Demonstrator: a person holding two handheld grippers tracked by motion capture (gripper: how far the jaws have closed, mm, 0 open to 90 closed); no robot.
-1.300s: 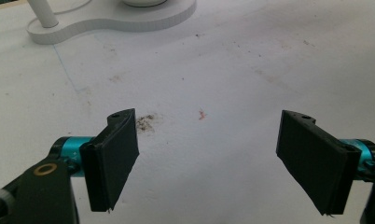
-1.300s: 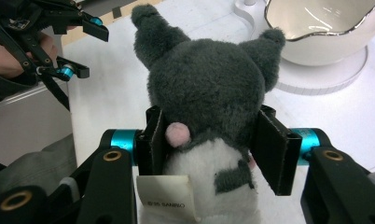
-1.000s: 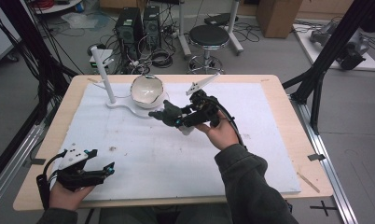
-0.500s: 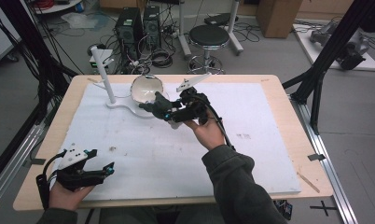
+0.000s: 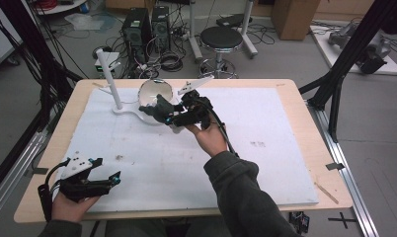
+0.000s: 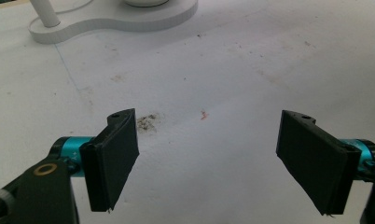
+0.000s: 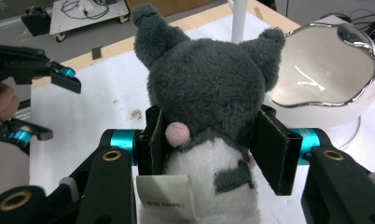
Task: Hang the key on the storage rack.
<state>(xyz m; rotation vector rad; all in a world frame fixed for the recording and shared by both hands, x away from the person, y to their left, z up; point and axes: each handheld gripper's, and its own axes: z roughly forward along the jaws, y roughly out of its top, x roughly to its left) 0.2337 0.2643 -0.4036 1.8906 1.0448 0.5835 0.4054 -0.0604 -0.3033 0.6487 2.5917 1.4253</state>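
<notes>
Currently right gripper (image 7: 209, 140) clamps plush toy (image 7: 209, 84) beside bowl (image 7: 325, 74), centre frame; left gripper (image 6: 218, 158) gapes empty. Likely next: lower into bowl.

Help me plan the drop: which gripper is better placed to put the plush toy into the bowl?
Right. The right gripper already clamps the plush toy beside the bowl. The left gripper sits open at the table's near corner, far from both.
</notes>
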